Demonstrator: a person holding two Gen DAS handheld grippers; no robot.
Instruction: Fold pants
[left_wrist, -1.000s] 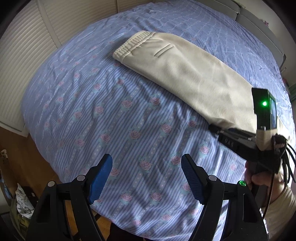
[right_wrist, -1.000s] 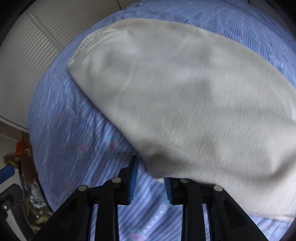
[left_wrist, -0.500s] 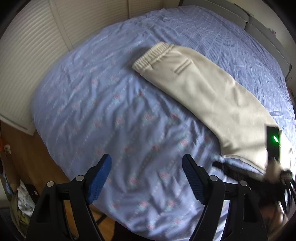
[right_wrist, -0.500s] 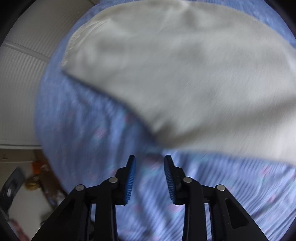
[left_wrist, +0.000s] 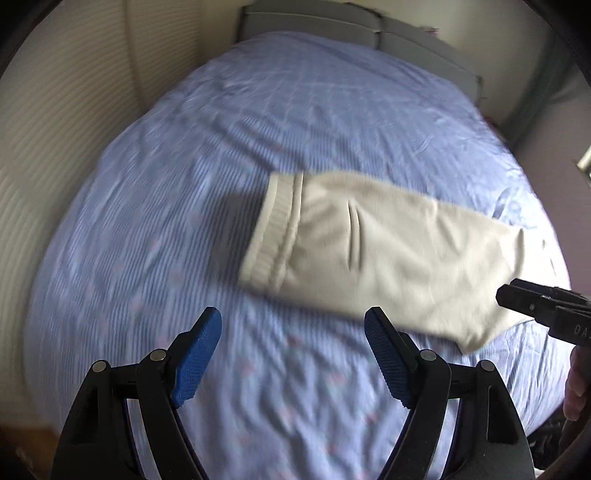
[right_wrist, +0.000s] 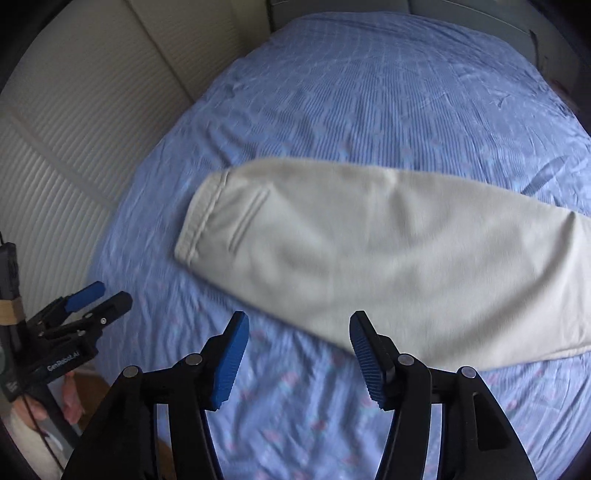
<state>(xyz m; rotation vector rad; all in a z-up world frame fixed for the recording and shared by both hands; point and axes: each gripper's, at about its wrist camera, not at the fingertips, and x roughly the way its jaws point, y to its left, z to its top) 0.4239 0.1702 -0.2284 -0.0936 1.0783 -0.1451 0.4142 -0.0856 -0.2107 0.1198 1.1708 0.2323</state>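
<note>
Cream pants (left_wrist: 388, 254) lie folded lengthwise on the blue floral bedspread (left_wrist: 258, 140), waistband to the left and legs running right. They also show in the right wrist view (right_wrist: 369, 251). My left gripper (left_wrist: 293, 356) is open and empty, above the bed just in front of the waistband end. My right gripper (right_wrist: 299, 356) is open and empty, above the bed in front of the pants' near edge. The right gripper's body (left_wrist: 546, 314) shows at the right edge of the left wrist view; the left gripper (right_wrist: 85, 306) shows at the left of the right wrist view.
A ribbed white wardrobe wall (right_wrist: 74, 140) runs along the bed's left side. A grey headboard (left_wrist: 332, 26) stands at the far end. Wooden floor (right_wrist: 96, 391) shows at the bed's near left corner. The bedspread (right_wrist: 369, 92) lies wrinkled beyond the pants.
Both grippers have pulled back and risen from the pants. The right gripper, nearly shut at the pants' edge before, has opened wide. The views are motion blurred.
</note>
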